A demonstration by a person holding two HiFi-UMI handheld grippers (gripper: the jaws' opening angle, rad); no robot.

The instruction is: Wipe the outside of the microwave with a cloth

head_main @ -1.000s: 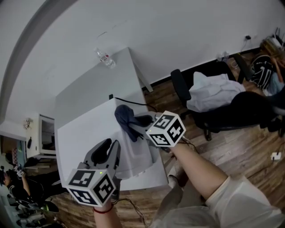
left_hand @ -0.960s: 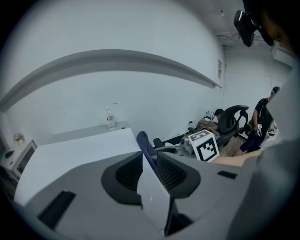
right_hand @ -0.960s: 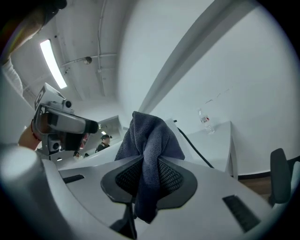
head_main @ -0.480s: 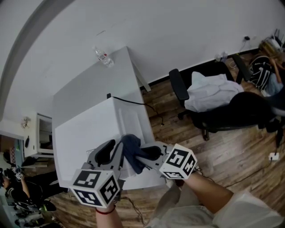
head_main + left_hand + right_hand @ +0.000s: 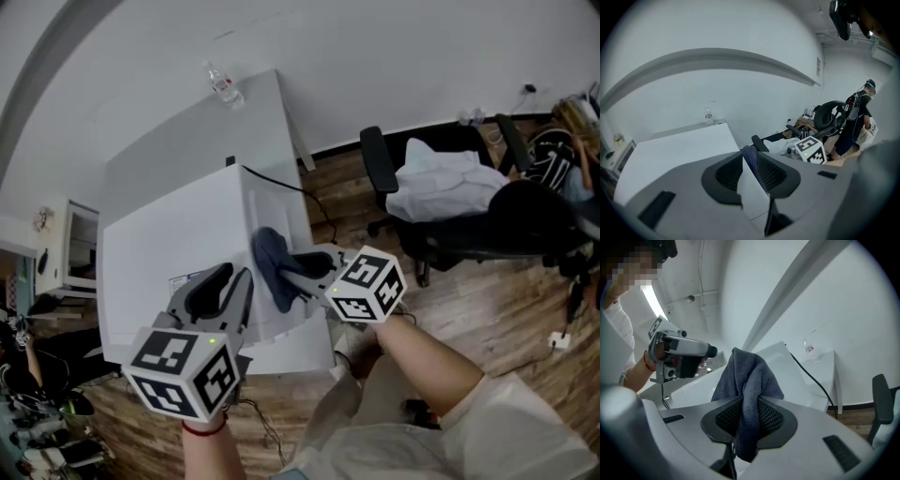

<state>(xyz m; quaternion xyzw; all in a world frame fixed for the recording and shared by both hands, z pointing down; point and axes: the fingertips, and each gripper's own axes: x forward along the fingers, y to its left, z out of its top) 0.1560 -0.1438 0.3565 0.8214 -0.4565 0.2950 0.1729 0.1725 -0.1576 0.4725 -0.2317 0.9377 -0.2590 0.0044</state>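
Step in hand: wiping the R side of the white box-shaped microwave [image 5: 169, 253]. It sits on a white table [image 5: 187, 141]. The right gripper [image 5: 292, 270] has its jaws clamped on a dark blue-grey fabric cloth [image 5: 269, 258], which is pressed at the top R edge. The left gripper [image 5: 220, 281] hovers over the front, jaws slightly apart w/ nothing between them, only the microwave's corner showing thru the gap. Next move, prob.: drag the cloth along that side w/ steady pressure and keep clear of the black cable [image 5: 281, 183] at the back.

Head view looks steeply down on the microwave [image 5: 159, 253]; both gripper views skim its top (sharing the bottle [image 5: 223, 84]).
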